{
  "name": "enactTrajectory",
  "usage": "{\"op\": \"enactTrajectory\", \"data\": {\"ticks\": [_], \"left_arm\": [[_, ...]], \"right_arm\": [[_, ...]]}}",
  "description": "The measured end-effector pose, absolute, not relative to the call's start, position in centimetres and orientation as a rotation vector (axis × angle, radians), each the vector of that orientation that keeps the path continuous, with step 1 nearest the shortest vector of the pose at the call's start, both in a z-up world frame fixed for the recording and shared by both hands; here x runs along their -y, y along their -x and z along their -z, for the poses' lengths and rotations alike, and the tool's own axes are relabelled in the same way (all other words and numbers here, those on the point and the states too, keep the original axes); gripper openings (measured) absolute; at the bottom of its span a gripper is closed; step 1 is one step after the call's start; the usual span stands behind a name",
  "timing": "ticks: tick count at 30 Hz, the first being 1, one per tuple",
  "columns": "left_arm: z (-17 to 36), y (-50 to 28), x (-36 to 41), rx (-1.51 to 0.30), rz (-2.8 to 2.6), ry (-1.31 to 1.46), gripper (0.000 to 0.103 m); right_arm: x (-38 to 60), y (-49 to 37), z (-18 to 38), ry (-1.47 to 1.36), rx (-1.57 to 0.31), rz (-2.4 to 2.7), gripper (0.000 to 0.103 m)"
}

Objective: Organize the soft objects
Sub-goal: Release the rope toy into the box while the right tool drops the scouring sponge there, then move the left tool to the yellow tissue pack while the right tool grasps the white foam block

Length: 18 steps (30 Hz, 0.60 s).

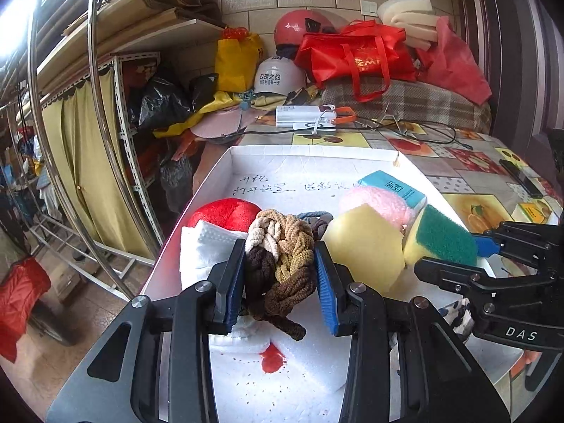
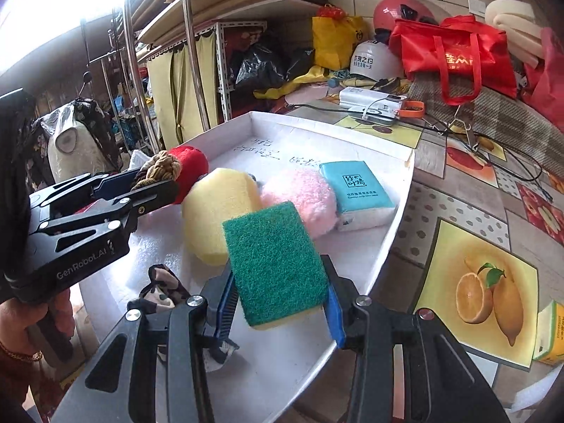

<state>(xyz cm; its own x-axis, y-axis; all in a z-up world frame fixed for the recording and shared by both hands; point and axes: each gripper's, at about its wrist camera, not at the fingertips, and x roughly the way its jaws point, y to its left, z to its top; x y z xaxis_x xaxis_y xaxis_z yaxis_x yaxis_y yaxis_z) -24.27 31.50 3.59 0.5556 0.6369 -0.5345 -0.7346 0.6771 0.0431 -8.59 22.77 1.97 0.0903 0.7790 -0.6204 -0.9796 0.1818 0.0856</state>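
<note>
My left gripper (image 1: 280, 275) is shut on a braided brown and beige knitted piece (image 1: 280, 252), held just above the white tray (image 1: 317, 155). My right gripper (image 2: 280, 303) is shut on a green and yellow scouring sponge (image 2: 276, 262) over the tray's near right side. In the tray lie a yellow sponge (image 2: 215, 211), a pink fluffy puff (image 2: 305, 197), a teal tissue pack (image 2: 356, 187), a red plush ball (image 2: 190, 167) and a white folded cloth (image 1: 204, 252). The left gripper also shows in the right wrist view (image 2: 141, 183).
A camouflage-patterned cloth (image 2: 165, 287) lies at the tray's near edge. The fruit-print tablecloth (image 2: 493, 282) holds a small yellow box (image 2: 551, 335), cables and a white power bank (image 2: 373, 102). Bags and helmets pile up at the back. A metal rack (image 1: 60, 134) stands left.
</note>
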Motion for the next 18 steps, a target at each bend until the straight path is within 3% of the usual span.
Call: {"op": "enactTrajectory", "data": {"ticks": [5, 7, 8, 9, 10, 11, 12, 13, 18], "left_arm": [[-3.5, 23.9, -31.6, -0.564, -0.828, 0.183, 0.042], [-3.6, 24.0, -31.4, -0.559, -0.856, 0.171, 0.059], [-3.7, 24.2, -31.4, -0.550, -0.874, 0.168, 0.082], [-3.8, 24.4, -31.3, -0.535, -0.883, 0.167, 0.095], [-3.9, 24.7, -31.1, -0.517, -0.878, 0.162, 0.097], [-4.1, 24.9, -30.9, -0.503, -0.889, 0.156, 0.103], [-4.2, 25.1, -30.8, -0.490, -0.911, 0.149, 0.103], [-4.3, 25.3, -30.8, -0.477, -0.935, 0.149, 0.103], [-4.3, 26.4, -31.8, -0.447, -0.983, 0.217, 0.103]], "right_arm": [[-22.7, 8.8, -2.2, 0.396, -0.607, -1.351, 0.043], [-22.7, 8.9, -2.3, 0.400, -0.593, -1.347, 0.045], [-22.6, 9.0, -2.3, 0.401, -0.584, -1.344, 0.053], [-22.6, 9.0, -2.5, 0.400, -0.576, -1.343, 0.060], [-22.6, 9.0, -2.6, 0.398, -0.567, -1.351, 0.080], [-22.5, 9.3, -2.7, 0.400, -0.549, -1.360, 0.088], [-22.4, 9.5, -2.8, 0.404, -0.529, -1.355, 0.091], [-22.4, 9.7, -2.9, 0.412, -0.511, -1.347, 0.103], [-22.6, 10.0, -3.1, 0.426, -0.470, -1.343, 0.103]]}}
